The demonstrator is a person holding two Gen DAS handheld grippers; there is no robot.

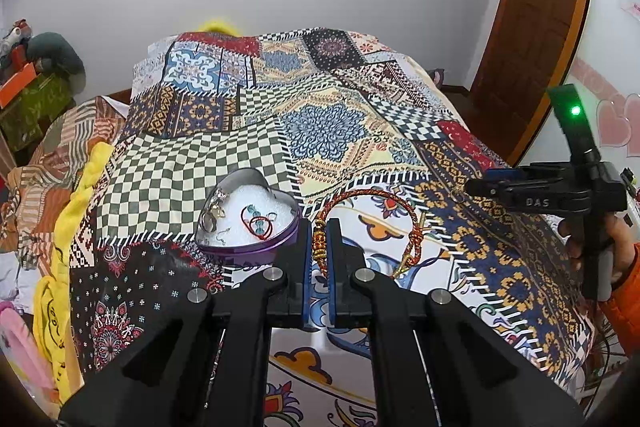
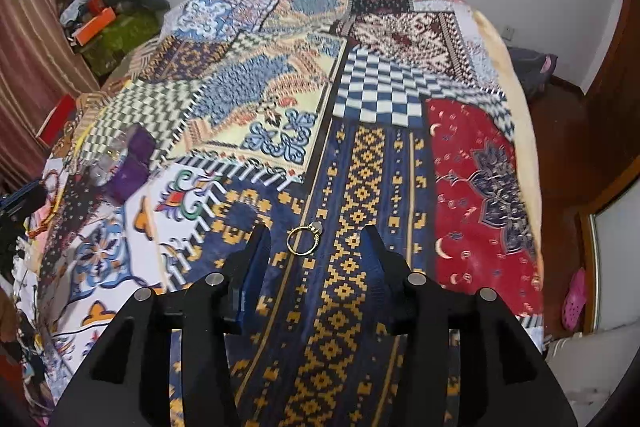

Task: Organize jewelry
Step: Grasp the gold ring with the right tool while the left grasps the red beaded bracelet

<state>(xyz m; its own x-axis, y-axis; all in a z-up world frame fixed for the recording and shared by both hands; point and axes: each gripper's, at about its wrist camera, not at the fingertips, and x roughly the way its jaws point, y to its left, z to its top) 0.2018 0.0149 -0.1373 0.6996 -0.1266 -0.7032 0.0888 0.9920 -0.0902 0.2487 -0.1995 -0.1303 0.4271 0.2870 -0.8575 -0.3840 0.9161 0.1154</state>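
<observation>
My left gripper (image 1: pixel 319 227) is shut on a red-and-gold braided bracelet (image 1: pixel 374 195) and holds it by its beaded part, just right of a purple heart-shaped tin (image 1: pixel 248 215). The tin has white foam inside with a red cord bracelet (image 1: pixel 258 221) and silver pieces (image 1: pixel 214 213). In the right wrist view my right gripper (image 2: pixel 316 233) is open above the patterned bedspread (image 2: pixel 360 155). A gold ring (image 2: pixel 303 237) lies on the blue and yellow patch between its fingers. The tin (image 2: pixel 124 163) shows blurred at the left.
The patchwork bedspread (image 1: pixel 320 123) covers the bed. Clothes and boxes (image 1: pixel 28 79) pile up at the left. A wooden door (image 1: pixel 532 27) stands at the right. The right gripper's body (image 1: pixel 560 191) shows at the left wrist view's right edge.
</observation>
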